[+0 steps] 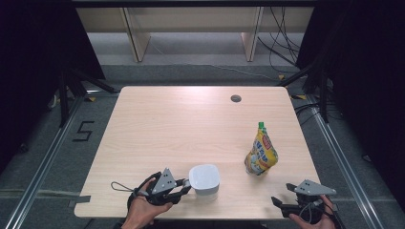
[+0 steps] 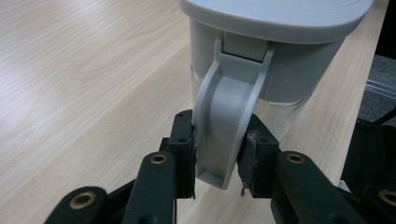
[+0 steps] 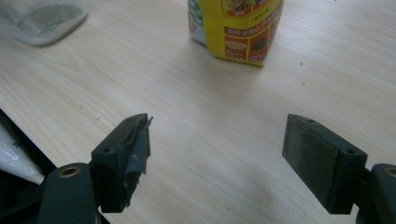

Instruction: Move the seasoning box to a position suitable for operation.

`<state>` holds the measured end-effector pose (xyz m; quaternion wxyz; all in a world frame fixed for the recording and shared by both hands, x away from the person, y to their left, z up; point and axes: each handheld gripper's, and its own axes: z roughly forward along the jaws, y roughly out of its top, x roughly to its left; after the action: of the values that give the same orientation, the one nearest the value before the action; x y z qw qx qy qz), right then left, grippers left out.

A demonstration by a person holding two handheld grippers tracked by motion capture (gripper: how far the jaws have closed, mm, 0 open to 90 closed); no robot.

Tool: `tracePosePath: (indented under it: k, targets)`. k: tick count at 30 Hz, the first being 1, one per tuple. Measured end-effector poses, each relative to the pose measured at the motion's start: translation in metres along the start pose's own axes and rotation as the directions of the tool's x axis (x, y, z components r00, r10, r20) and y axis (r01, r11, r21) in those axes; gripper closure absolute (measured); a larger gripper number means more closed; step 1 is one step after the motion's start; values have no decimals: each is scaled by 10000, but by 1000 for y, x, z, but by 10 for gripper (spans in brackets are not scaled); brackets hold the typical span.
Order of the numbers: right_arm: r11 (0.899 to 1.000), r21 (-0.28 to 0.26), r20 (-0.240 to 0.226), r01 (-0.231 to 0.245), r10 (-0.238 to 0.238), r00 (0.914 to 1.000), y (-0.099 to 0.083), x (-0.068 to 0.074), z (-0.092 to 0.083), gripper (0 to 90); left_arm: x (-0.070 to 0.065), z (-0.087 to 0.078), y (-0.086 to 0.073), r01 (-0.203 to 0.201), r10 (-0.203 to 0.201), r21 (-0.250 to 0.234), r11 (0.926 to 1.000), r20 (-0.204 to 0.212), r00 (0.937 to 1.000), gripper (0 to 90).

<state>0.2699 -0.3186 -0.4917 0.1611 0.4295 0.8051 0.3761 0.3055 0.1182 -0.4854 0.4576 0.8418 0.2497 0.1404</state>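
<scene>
A yellow pouch (image 1: 261, 153) with a green cap stands upright on the right half of the pale wooden table (image 1: 181, 129), printed with small food pictures near its base. A round grey cable hole (image 1: 236, 98) sits near the table's far edge. On the grey floor to the left, black tape forms a number five (image 1: 84, 130). Black cables (image 1: 282, 43) trail across the floor beyond the table, near two light wooden legs (image 1: 135, 36).

Your left gripper (image 1: 187, 186) and right gripper (image 1: 278, 204) are both black, each topped with a grey three-cornered plate dotted with small holes. Brass-coloured pivot pins sit in the linkages, worn dark pads (image 3: 312, 156) line the jaws, and a thin black cable loops off lower left.
</scene>
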Motion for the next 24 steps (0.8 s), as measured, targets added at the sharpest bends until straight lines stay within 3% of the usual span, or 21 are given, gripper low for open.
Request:
tracePosePath:
  k: [3,4,5,6,10,13,15,18,19,20,21,23,24]
  targets:
    - [9999,31,-18,-130,130,9999,-1,0,1,243,-1,3,2,172,-172,-30,9998,46,9998,687]
    - [10000,-65,79,-6,6,10000,-1,-3,0,243,0,5,3,-8,8,66,10000,62,10000,687]
    - [9997,-80,14,-236,236,9997,-2,-2,1,243,2,5,4,-170,170,55,9998,121,9998,687]
    - [9997,-75,20,-222,222,9998,-2,-2,1,242,1,6,3,95,-95,-15,10000,128,9999,687]
    - [9996,7,-107,-281,281,9995,-3,-3,1,242,5,7,4,-136,137,-57,9999,296,9995,686]
    - [10000,-66,-15,70,-70,10000,-2,-6,0,242,5,8,4,65,-65,5,10000,232,9997,686]
    - [9998,-98,60,158,-157,9999,-2,-6,1,241,8,8,5,-108,107,51,9999,252,9996,686]
    - [10000,-7,4,85,-85,10000,-2,-6,1,241,9,9,5,-4,3,39,10000,199,9998,687]
    - [9996,64,48,-259,259,9997,-2,-3,2,241,9,10,5,127,-124,-122,9998,257,9996,688]
    - [9995,46,-120,-326,327,9994,-2,-3,1,241,11,9,5,-60,58,59,10000,203,9998,688]
    - [10000,2,-131,30,-30,9999,-2,-6,2,241,11,10,5,3,-4,67,10000,110,9999,688]
    - [9996,25,-174,-286,286,9994,-2,-3,2,241,13,11,6,33,-33,7,10000,126,9999,689]
    - [9999,8,-155,-101,101,9998,-2,-5,2,241,14,11,5,0,0,-27,10000,138,9999,689]
